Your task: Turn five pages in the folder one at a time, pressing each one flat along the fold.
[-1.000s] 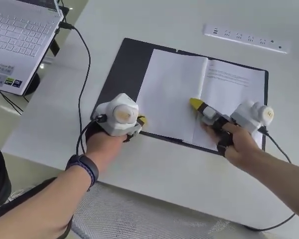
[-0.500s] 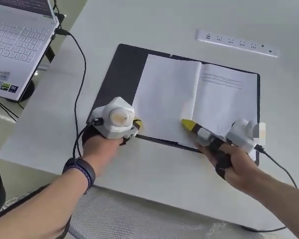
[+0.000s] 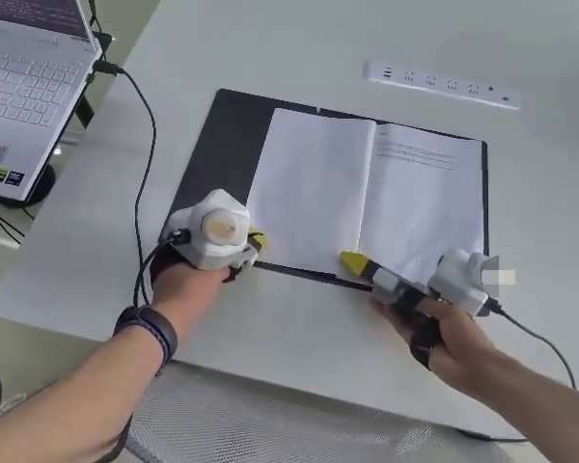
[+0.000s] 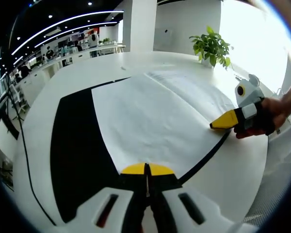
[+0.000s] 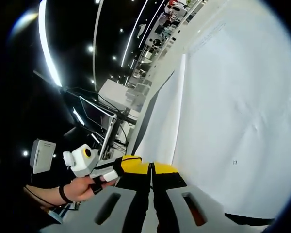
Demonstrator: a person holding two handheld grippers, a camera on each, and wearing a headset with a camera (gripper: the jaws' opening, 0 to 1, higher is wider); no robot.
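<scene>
In the open folder (image 3: 222, 145) on the table (image 3: 270, 39), the right gripper (image 3: 352, 260), jaws together, sits at the near end of the fold (image 3: 365, 193) and should slide firmly along all of it, while the left gripper (image 3: 256, 239), also closed, steadies the folder's near edge.

Laptop (image 3: 29, 77) and cable (image 3: 147, 125) lie left of folder (image 3: 222, 145), power strip (image 3: 442, 83) beyond.

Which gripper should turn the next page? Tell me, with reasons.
Right, probably. The right gripper, jaws shut, lies at the near end of the fold, beside the right page. The left gripper, also shut, rests at the near corner of the left page, farther away.
</scene>
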